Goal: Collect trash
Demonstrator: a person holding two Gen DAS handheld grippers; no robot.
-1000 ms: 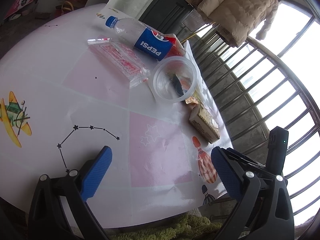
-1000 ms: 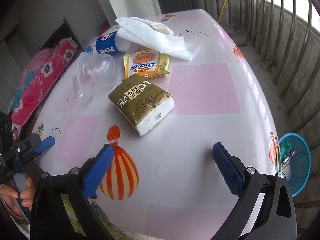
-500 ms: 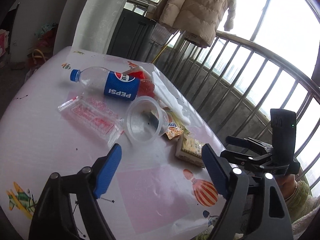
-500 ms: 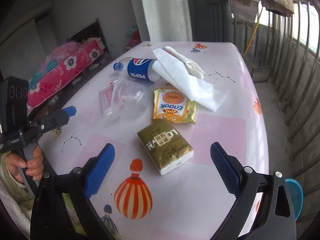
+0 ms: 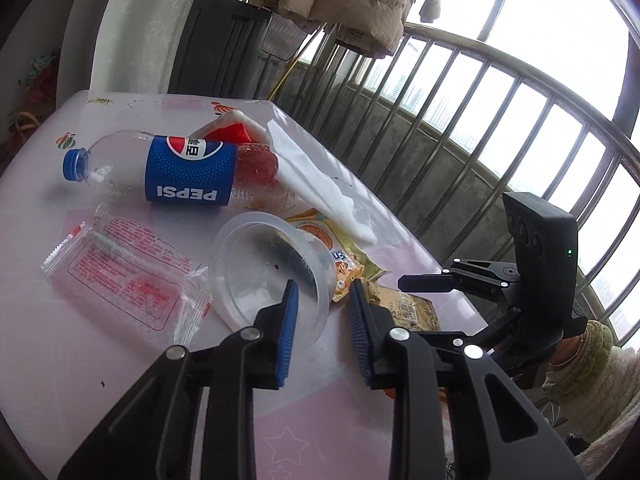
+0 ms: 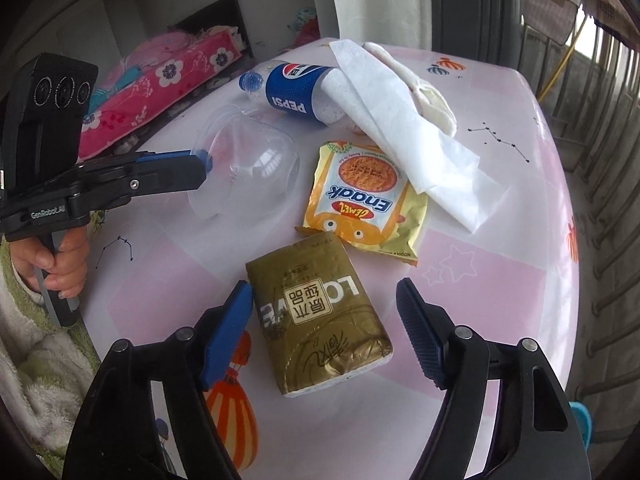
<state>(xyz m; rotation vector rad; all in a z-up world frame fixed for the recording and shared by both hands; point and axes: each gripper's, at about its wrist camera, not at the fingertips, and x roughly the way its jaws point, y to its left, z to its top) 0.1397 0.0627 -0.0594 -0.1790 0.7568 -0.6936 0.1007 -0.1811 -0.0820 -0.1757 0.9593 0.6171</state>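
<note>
our left gripper (image 5: 322, 300) is closing on the rim of the clear cup (image 5: 272, 268) at mid-frame. our right gripper (image 6: 324, 304) is closing around the gold pack (image 6: 320, 316) on the counter (image 6: 500, 280), not touching it.

Pepsi bottle (image 5: 176, 170), empty, blue cap on, lay on its side at the desk's far end. Clear plastic cup (image 5: 272, 268) tipped over beside it. Flat clear wrapper w/ red print (image 5: 124, 276), yellow Enaak noodle pack (image 6: 364, 196), gold tissue pack (image 6: 320, 316), crumpled white tissue (image 6: 404, 124) lay nearby.
</note>
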